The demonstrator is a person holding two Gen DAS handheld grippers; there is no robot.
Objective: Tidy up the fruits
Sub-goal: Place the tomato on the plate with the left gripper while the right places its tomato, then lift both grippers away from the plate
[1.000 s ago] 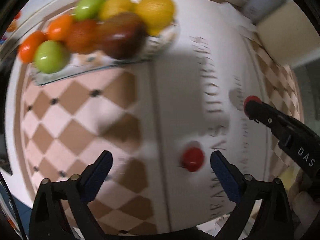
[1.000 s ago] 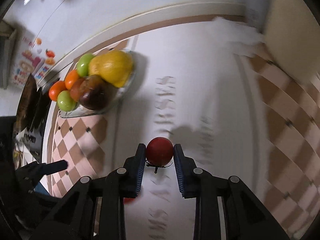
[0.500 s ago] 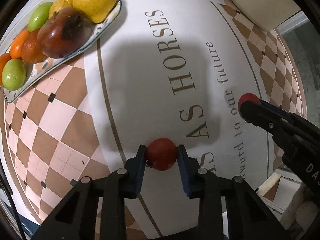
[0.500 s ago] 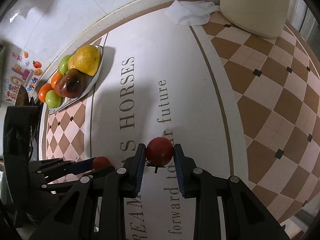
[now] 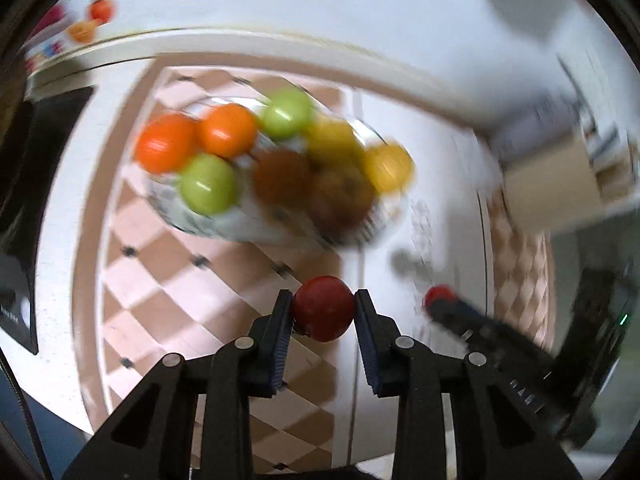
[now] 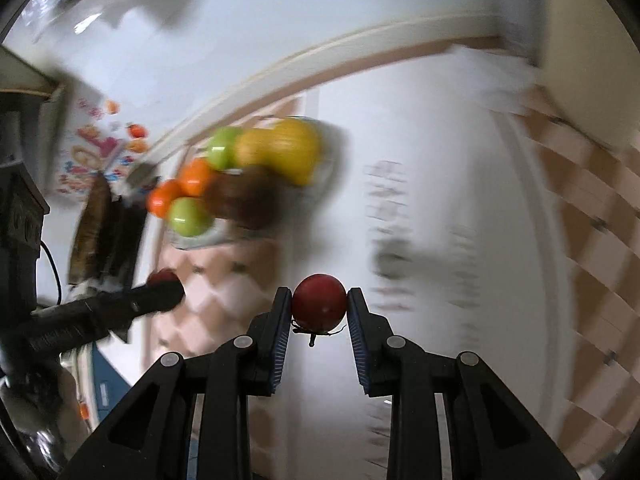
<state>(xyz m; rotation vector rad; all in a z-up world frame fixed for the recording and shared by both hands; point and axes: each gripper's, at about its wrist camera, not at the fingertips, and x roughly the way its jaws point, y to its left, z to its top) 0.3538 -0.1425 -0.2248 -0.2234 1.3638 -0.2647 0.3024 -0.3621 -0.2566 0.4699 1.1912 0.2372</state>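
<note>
My left gripper (image 5: 323, 310) is shut on a small red tomato (image 5: 323, 307), held above the checkered tablecloth. Ahead of it a glass fruit plate (image 5: 224, 228) carries oranges (image 5: 164, 148), green apples (image 5: 208, 184), a dark red fruit (image 5: 340, 196) and yellow lemons (image 5: 388, 166). My right gripper (image 6: 318, 308) is shut on a second red tomato (image 6: 319, 302), its stem pointing down. The right gripper (image 5: 440, 300) shows at the right of the left wrist view with its tomato. In the right wrist view the fruit plate (image 6: 188, 240) lies up and left, and the left gripper (image 6: 164, 284) is at the left edge.
The tablecloth (image 6: 440, 240) has a white middle band with printed words and brown checks on either side. A beige box (image 5: 548, 188) stands at the far right by the wall. Dark objects (image 6: 104, 232) and colourful stickers (image 6: 92, 156) sit left of the plate.
My left gripper closed on the tomato that lay on the cloth and lifted it toward the fruit plate. The right gripper, still gripping its tomato, rose and swung toward the plate too.
</note>
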